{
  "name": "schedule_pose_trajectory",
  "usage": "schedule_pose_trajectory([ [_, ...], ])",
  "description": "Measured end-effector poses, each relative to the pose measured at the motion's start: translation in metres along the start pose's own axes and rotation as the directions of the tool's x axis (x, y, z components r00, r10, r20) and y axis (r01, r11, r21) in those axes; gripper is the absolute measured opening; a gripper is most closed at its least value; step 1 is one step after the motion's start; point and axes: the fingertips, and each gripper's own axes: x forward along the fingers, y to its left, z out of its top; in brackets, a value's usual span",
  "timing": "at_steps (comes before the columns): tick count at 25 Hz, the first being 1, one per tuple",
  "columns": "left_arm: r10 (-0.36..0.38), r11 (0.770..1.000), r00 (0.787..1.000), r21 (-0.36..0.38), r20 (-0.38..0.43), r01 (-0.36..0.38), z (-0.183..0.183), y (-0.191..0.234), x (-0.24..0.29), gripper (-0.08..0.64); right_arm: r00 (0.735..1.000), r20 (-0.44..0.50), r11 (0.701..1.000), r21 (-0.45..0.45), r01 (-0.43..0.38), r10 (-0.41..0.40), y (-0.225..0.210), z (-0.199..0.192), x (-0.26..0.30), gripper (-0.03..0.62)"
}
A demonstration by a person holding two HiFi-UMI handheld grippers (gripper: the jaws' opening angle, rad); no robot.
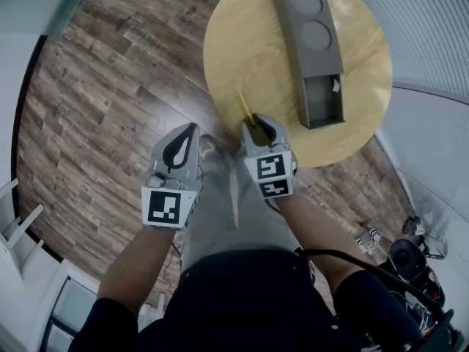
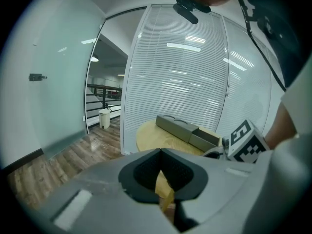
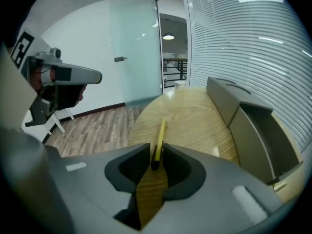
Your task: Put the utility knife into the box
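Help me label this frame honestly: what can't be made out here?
1. Near end of the knife, head view: under the right gripper.
2. Whether that gripper grips the knife, right gripper view: gaps too fine to tell.
3. The white bit in the box, head view: too small to identify.
4. Knife blade out or retracted: too small in every view.

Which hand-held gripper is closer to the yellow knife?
Right. The right hand-held gripper has its jaws on the near end of the yellow utility knife, at the edge of the round table. The left hand-held gripper hangs left of it, over the wooden floor.
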Motion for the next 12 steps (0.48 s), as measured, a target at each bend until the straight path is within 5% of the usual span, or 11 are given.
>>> schedule_pose_trajectory([
  [2,-0.004,1.0,1.0,0.006,-0.005,0.005,0.0,-0.004,-0.005,0.003,1.0,-0.012,1.0,0.002,-0.006,0.006,0.005,-0.002,0.0,0.059],
  [12,-0.016,1.0,1.0,0.026,0.01,0.015,0.027,-0.006,-0.016,0.003,1.0,0.017,0.998,0.052,-0.018,0.017,0.001,0.021,-0.015,0.057],
])
